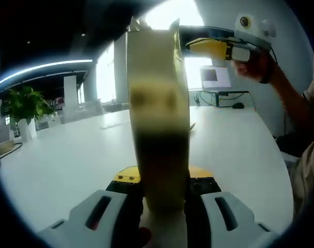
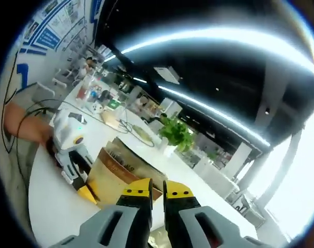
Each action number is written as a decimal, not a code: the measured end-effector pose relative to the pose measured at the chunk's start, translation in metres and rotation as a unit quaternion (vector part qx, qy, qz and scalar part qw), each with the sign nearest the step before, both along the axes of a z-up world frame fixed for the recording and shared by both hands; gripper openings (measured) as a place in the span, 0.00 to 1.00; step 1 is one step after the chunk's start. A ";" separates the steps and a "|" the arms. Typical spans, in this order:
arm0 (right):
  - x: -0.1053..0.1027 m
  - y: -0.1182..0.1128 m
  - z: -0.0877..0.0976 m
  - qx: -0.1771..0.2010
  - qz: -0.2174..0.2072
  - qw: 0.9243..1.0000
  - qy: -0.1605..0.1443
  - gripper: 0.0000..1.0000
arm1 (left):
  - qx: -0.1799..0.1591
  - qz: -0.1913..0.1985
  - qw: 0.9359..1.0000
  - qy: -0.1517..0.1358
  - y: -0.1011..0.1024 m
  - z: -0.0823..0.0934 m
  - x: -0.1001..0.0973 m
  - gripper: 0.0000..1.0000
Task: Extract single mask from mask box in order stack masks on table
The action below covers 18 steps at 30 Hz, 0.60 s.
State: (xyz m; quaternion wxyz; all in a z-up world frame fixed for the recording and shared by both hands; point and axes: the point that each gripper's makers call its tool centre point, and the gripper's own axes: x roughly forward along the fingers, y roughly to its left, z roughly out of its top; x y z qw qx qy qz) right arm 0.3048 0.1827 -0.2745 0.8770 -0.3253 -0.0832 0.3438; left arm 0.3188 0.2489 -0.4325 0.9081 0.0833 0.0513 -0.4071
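A tall beige mask box point(image 1: 159, 129) stands upright between the jaws of my left gripper point(image 1: 162, 199), which is shut on its lower part. My right gripper point(image 1: 216, 47) comes in from the upper right, its yellow tips close to the box's top edge. In the right gripper view the same box point(image 2: 118, 173) looks tan with print on its side and lies just beyond my right gripper point(image 2: 158, 190). Those jaws stand almost together, and I see nothing clearly between them. The left gripper point(image 2: 87, 194) grips the box from the left. No loose mask is plain to see.
A long white table point(image 1: 69, 155) spreads under both grippers. A potted plant point(image 1: 25, 103) stands at its far left, a laptop point(image 1: 215, 77) at the far end. A person's hand point(image 1: 255, 64) holds the right gripper. Cables and small items point(image 2: 100, 101) crowd a farther table.
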 end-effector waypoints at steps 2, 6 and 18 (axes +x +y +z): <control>0.000 0.003 0.000 -0.013 0.005 1.000 0.000 0.04 | 0.000 0.000 1.000 0.000 -0.001 0.000 -0.001 0.21; 0.001 0.008 -0.002 -0.045 0.013 0.999 -0.003 0.04 | 0.000 -0.001 1.000 0.000 -0.001 0.000 0.000 0.21; 0.003 0.028 -0.003 -0.167 0.038 0.984 -0.047 0.04 | 0.001 0.000 1.000 0.000 -0.001 0.000 0.000 0.21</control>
